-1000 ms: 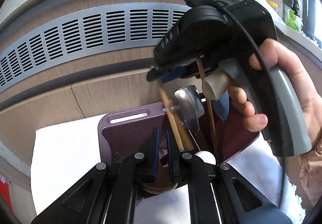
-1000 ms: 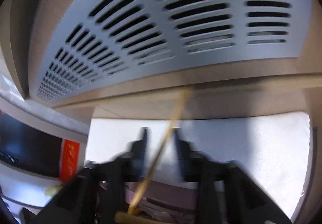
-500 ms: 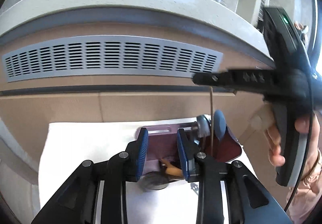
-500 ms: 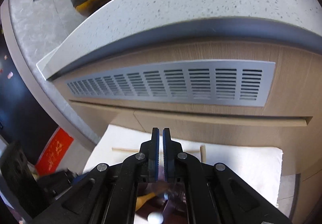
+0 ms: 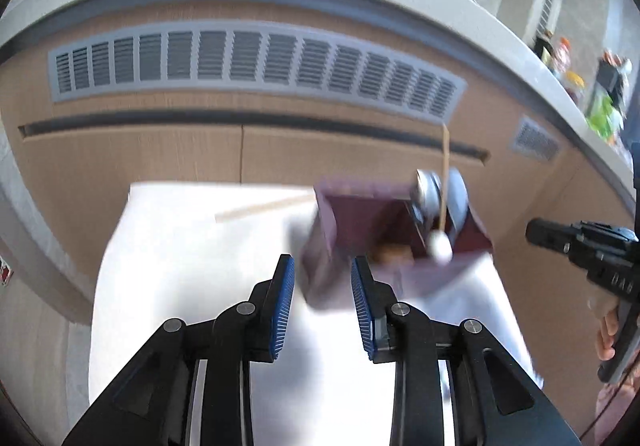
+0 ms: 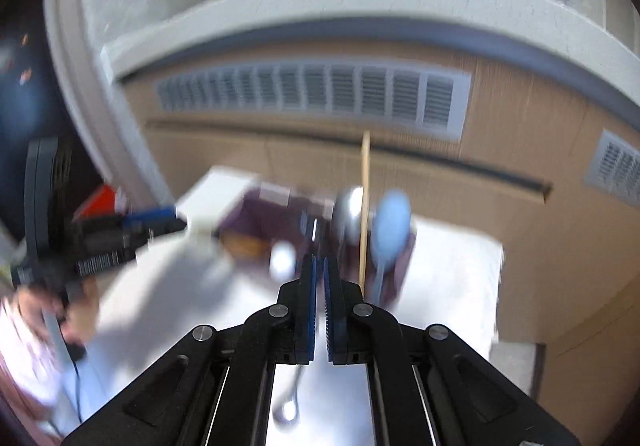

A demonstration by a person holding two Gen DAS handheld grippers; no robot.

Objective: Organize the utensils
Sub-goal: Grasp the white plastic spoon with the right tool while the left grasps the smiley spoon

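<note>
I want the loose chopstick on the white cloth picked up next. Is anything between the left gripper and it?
Nothing visible blocks it. The chopstick lies flat on the white cloth, ahead and left of the open left gripper. The purple utensil holder stands to its right, off that line.

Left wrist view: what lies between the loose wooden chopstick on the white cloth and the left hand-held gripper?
Only bare white cloth lies between the chopstick and the left hand-held gripper; the purple utensil holder sits off to the right. The left wrist view shows this.
</note>
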